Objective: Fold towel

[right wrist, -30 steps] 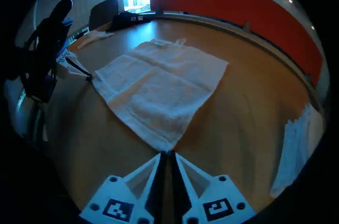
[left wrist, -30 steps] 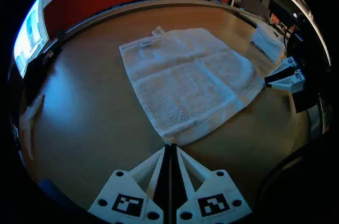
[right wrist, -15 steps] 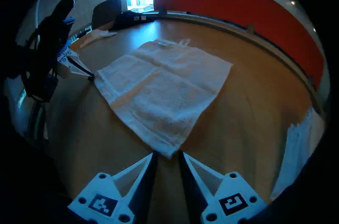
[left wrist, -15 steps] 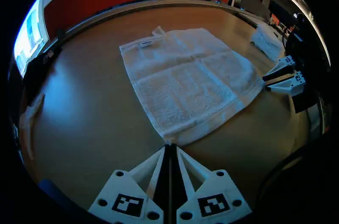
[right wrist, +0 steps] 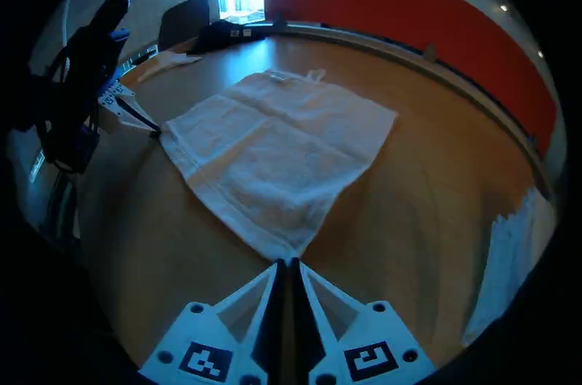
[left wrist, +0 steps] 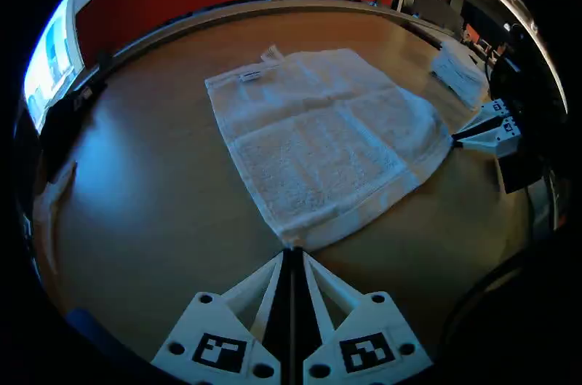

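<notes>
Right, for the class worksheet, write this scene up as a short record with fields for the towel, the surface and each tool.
towel: white, spread flat, no fold made yet
table: wooden, towel lies on it
left tool: shut on one near towel corner
right tool: shut on the neighbouring corner, same edge
stack of white cloths: near the table edge, apart from the towel

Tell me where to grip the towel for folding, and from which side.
Grip the towel by the two corners of its hemmed near edge, coming in low over the table from outside each corner. It lies flat and spread, so only corners offer a thin edge to pinch. The left gripper and right gripper each sit at one, jaws closed; whether cloth is pinched is unclear.
</notes>
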A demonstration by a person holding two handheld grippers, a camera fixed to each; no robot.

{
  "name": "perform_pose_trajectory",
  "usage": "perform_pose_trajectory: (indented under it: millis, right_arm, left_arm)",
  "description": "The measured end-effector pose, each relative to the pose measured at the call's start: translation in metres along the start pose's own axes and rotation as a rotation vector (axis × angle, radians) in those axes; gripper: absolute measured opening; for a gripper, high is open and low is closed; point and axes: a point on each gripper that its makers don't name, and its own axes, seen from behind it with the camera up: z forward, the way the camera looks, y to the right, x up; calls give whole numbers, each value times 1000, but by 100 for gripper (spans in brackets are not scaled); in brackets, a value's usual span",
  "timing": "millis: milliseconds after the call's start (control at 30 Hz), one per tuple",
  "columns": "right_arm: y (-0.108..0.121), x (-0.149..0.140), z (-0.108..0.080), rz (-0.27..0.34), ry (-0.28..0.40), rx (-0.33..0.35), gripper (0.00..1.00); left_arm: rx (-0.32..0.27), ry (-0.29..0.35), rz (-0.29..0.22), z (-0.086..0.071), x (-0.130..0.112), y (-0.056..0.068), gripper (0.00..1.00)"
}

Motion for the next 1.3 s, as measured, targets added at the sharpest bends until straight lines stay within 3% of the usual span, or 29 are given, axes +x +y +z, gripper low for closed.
perform_pose_trajectory:
  millis: [600,900,1300]
  right_arm:
    - [-5,21,-19,13,46,15,10]
    - [-10,47,-45,16,94,29,11]
    - [-20,80,-91,26,147,47,13]
  left_arm:
    - [2,-24,-6,-5,-5,2,3]
    - [-12,0,-59,-30,0,8,3]
    - [-28,43,-104,-76,20,17,2]
